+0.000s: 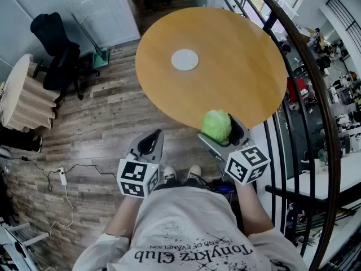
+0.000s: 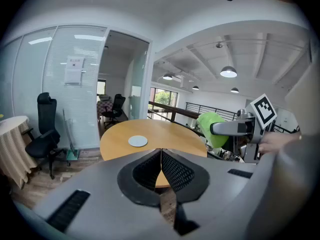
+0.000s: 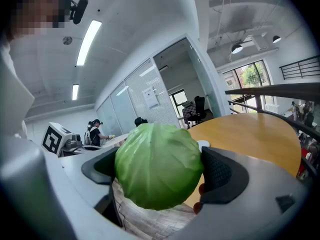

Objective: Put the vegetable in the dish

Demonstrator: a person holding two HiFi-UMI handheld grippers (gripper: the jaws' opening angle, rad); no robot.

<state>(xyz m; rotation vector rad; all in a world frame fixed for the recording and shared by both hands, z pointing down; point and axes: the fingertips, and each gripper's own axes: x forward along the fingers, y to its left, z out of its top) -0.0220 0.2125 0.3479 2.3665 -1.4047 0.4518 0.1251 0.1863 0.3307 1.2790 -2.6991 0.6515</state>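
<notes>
I have the cabbage (image 3: 157, 164) clamped in my right gripper (image 1: 224, 135), one finger pressed to each side of it, the pair spread wide around the green head. So the pick-up is done. What's left is the carry and the release: the cabbage hangs at the near edge of the round wooden worktop (image 1: 237, 78), while the small white dish (image 1: 185, 60) sits near the worktop's middle, well apart from it and with nothing in it. My left gripper (image 1: 149, 144) is off the worktop over the floor, its fingers together on nothing.

The worktop carries nothing but the dish. Around it is plank flooring (image 1: 101, 123), with a black office chair (image 1: 56, 58) by a glass partition on the left and a cloth-draped round table (image 1: 22, 95) near it. A dark curved railing (image 1: 307, 83) runs along the right.
</notes>
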